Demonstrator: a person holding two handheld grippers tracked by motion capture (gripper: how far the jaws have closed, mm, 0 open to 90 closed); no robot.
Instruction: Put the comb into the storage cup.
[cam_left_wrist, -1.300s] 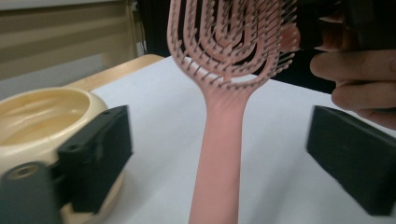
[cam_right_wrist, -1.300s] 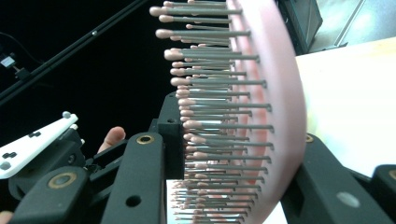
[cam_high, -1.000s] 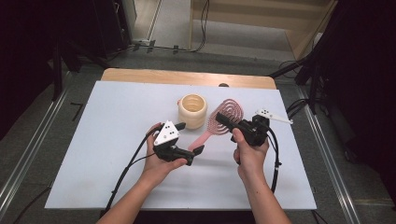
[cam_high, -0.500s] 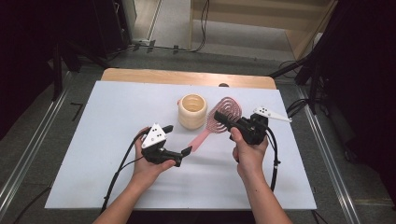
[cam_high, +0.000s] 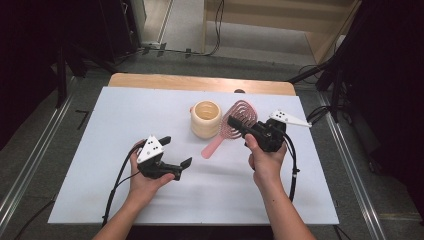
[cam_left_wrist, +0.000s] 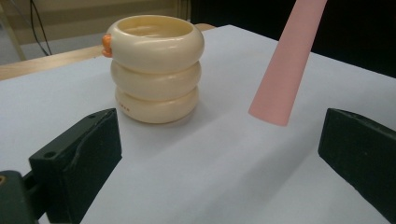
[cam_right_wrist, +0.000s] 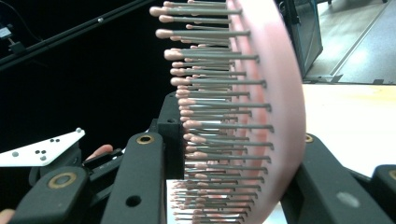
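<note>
My right gripper (cam_high: 236, 123) is shut on the head of a pink hairbrush (cam_high: 241, 111), right of the table's middle. The brush's handle (cam_high: 212, 147) slants down toward the left, its end just off the surface. In the right gripper view the bristled head (cam_right_wrist: 275, 93) stands on edge between my gripper (cam_right_wrist: 233, 154) jaws. A cream ringed cup (cam_high: 205, 118) stands upright beside the brush. My left gripper (cam_high: 176, 151) is open, near the front left of the handle end. In the left gripper view, the cup (cam_left_wrist: 156, 70) and handle tip (cam_left_wrist: 287, 60) lie beyond my gripper (cam_left_wrist: 219, 154).
A white sheet (cam_high: 100, 120) covers the table, with a wooden strip (cam_high: 150, 80) along the far edge. Cables trail from both grippers toward the front edge. Dark floor, metal rails (cam_high: 30, 165) and stands surround the table.
My left gripper has drawn back to the left, away from the end of the brush handle. The right gripper and the brush have hardly moved.
</note>
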